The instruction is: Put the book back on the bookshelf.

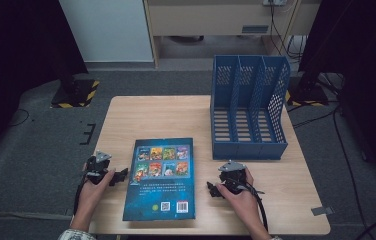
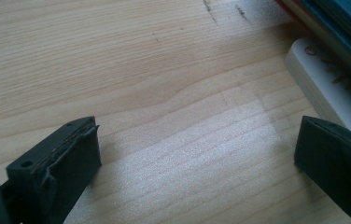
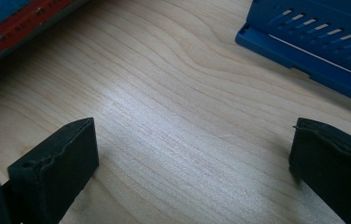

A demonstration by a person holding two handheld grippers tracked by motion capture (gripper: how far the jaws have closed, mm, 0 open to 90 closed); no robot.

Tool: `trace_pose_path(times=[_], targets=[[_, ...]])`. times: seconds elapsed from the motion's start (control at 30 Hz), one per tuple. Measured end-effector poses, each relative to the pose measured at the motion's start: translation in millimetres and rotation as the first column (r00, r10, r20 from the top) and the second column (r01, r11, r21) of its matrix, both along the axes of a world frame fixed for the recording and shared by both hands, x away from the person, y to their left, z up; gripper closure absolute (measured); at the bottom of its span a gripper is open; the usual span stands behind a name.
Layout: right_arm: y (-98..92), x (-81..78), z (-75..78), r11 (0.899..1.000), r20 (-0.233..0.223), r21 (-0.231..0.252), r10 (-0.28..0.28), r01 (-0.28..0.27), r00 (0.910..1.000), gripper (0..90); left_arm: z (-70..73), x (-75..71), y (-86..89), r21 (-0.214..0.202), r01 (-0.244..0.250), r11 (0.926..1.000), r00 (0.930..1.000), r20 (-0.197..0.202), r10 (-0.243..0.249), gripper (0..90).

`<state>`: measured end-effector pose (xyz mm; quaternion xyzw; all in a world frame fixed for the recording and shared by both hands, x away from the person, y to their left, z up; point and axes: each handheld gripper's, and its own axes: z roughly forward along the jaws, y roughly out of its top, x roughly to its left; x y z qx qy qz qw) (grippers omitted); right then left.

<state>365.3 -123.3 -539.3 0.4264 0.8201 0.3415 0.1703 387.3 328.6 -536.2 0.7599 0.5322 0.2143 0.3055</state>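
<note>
No text is legible: the back cover of the book (image 1: 160, 180) carries a QR code, a barcode and lines of small print, all too small to read, above which sit eight cover thumbnails.

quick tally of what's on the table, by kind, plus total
Book: 1, blue cover, lying flat between the two grippers.
File rack: 1, blue, three slots, nothing seen in them, at the far right of the table.
Grippers: 2, the left gripper and the right gripper, both with jaws open over bare wood.
Total: 4
</note>
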Motion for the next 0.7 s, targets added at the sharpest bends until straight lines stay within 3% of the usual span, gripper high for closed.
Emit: trace_pose_path(times=[0.1,0.17,0.43,0.53,0.57,0.67,0.7], targets=[[-0.2,-0.4,0.7,1.000,0.001,0.007,0.000,0.000,1.0000,5.3,3.4,-0.8,2.0,-0.020,-0.009,0.9998,0.9999,-0.006,0.009,3.6],[0.1,-1.2,2.2,1.000,0.004,0.011,0.011,-0.011,0.9999,9.2,7.8,-3.1,4.3,-0.047,-0.015,0.9988,0.9998,0.011,0.015,3.1],[7.2,-15.0,24.1,0.995,0.033,0.077,0.067,-0.070,0.9972,10.1,29.5,-20.2,2.7,-0.082,0.003,0.9966,0.9993,0.037,0.000,5.6],[9.4,-19.5,30.5,0.992,0.057,0.088,0.084,-0.089,0.9949,10.4,40.3,-30.6,-1.6,-0.104,0.006,0.9946,0.9977,0.067,0.001,6.0],[12.5,-24.6,37.4,0.987,0.077,0.106,0.114,-0.122,0.9904,10.4,45.9,-36.7,-3.9,-0.121,0.021,0.9925,0.9967,0.080,-0.011,6.0],[19.9,-30.5,44.0,0.979,0.093,0.124,0.148,-0.159,0.9847,9.7,47.0,-40.8,-9.4,-0.172,0.059,0.9833,0.9966,0.067,-0.048,6.2],[23.2,-32.2,45.3,0.975,0.091,0.133,0.168,-0.179,0.9815,9.3,47.4,-41.8,-12.5,-0.173,0.078,0.9819,0.9958,0.061,-0.068,6.2]])
